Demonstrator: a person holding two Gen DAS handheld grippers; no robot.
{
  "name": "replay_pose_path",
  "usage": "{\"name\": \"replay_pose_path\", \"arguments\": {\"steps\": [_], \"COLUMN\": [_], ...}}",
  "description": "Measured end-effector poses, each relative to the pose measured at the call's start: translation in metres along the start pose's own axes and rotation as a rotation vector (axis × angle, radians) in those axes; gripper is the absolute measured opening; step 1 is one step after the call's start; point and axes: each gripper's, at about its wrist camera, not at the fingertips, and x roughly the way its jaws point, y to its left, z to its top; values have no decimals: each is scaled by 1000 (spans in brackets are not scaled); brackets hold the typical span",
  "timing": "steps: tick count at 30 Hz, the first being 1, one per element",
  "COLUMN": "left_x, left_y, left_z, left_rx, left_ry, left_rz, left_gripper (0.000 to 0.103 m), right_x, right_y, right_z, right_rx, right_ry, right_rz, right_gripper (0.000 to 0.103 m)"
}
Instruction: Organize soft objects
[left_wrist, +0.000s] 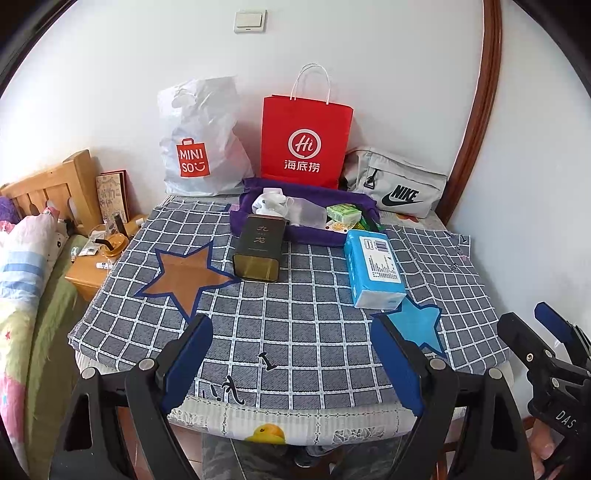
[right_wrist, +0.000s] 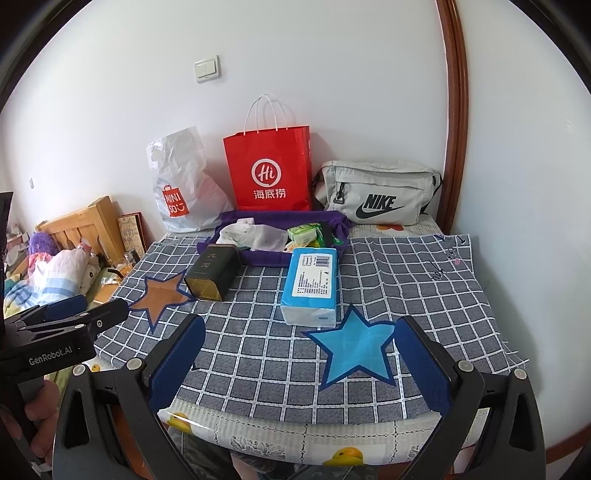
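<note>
Both grippers hover at the near edge of the desk (left_wrist: 332, 369), well short of every item. The left gripper (left_wrist: 295, 365) has its jaws released, nothing between them; the right gripper (right_wrist: 299, 362) is likewise spread and empty.

Landmark: the purple tray (left_wrist: 255, 221), a soft-walled fabric bin at the far side of the checked cloth (right_wrist: 258, 350).

- Inside the tray: a crumpled white cloth or bag (left_wrist: 273, 203), translucent and limp, and small green packets (left_wrist: 343, 213) (contents too small to tell).
- Just in front of the tray, right part: the tissue pack (right_wrist: 312, 284), a blue-and-white plastic-wrapped block, squashy, lying flat with its label up.
- Just in front of the tray, left part: the tin (right_wrist: 212, 273), a dark rigid box with a gold end, lying on its side and touching the tray wall.
- Behind the tray: a white plastic bag (left_wrist: 199, 140), a red paper bag (left_wrist: 306, 140) and a grey pouch (right_wrist: 376, 199), all against the wall.

Step in hand, as a judgement: approach. Some soft items lie in the tray while the tissue pack lies outside it. If the tray is the sorting target, the tissue pack is the likely next pick, and the right gripper is closer. The pack calls for a wide grip across its narrow sides; the wrap is slick and the fill yields, so clamp gently.
</note>
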Motion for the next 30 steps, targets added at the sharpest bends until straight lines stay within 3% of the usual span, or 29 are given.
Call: {"name": "replay_pose_path", "arguments": {"steps": [30], "left_x": [-1], "left_y": [-1], "left_z": [1], "left_rx": [4], "left_ry": [0], "left_rz": [0], "left_gripper": [87], "right_x": [-2], "right_y": [1], "right_z": [-3], "right_rx": [3], "right_ry": [-7], "right_rz": [5], "right_gripper": [101]}}
